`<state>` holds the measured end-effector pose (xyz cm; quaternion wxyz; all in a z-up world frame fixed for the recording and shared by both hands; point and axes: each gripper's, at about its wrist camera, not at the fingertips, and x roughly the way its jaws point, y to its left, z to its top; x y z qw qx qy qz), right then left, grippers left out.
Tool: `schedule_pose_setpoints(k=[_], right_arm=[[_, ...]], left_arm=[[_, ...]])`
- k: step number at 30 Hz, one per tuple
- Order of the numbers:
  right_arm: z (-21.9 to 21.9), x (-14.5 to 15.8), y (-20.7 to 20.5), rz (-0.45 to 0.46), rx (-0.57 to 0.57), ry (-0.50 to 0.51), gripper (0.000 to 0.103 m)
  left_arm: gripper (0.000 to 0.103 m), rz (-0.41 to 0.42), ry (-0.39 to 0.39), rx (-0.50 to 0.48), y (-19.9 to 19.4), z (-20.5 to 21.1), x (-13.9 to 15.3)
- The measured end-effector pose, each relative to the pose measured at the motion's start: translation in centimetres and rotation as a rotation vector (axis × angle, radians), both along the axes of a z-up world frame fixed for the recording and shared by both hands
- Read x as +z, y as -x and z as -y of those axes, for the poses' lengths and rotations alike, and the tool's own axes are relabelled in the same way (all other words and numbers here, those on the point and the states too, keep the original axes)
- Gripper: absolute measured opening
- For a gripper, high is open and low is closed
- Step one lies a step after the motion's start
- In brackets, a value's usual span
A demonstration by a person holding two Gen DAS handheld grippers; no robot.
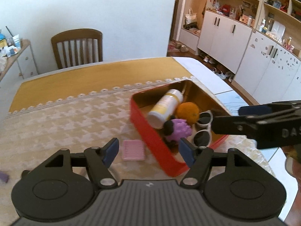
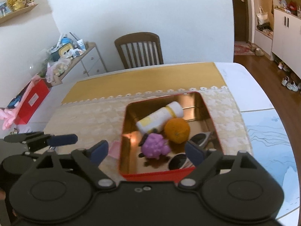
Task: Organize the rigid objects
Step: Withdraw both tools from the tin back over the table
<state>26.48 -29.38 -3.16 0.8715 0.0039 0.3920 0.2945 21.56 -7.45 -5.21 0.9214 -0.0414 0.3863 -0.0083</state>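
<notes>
Your left gripper [image 1: 148, 152] and right gripper [image 2: 145, 153] hover over the bench [image 1: 65, 116], both with jaws spread wide and holding nothing. The red tin [image 1: 150, 133] sits open on the lace cloth, holding a white bottle [image 1: 165, 109], an orange [image 1: 188, 113], a purple toy [image 1: 180, 130] and sunglasses [image 1: 204, 130]. A pink block [image 1: 133, 150] lies just beside the tin.

Red tin [image 1: 150, 131] crowded with bottle [image 1: 165, 109], orange [image 1: 188, 114], grape toy [image 1: 180, 130], sunglasses [image 1: 204, 130]; bare tablecloth [image 1: 75, 116] left.
</notes>
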Motion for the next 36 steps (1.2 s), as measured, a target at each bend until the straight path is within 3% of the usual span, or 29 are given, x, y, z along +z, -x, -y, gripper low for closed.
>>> schedule_pose_setpoints(k=[5, 16, 27, 36], right_arm=[[-2.0, -0.1, 1.7, 0.013, 0.026, 0.006, 0.101], [-7.0, -1.2, 4.3, -0.002, 0.051, 0.035, 0.103], [-12.1, -3.5, 5.9, -0.042, 0.118, 0.096, 0.100], [-16.1, -5.6, 6.7, -0.028, 0.172, 0.180, 0.095]], left_arm=[[0.078, 0.012, -0.009, 0.040, 1.5, -2.7, -0.1], [0.083, 0.046, -0.037, 0.106, 4.3, -8.9, -0.6], [0.083, -0.040, -0.039, 0.228, 5.5, -16.8, -4.3], [0.083, -0.121, 0.019, 0.290, 5.7, -20.4, -7.8]])
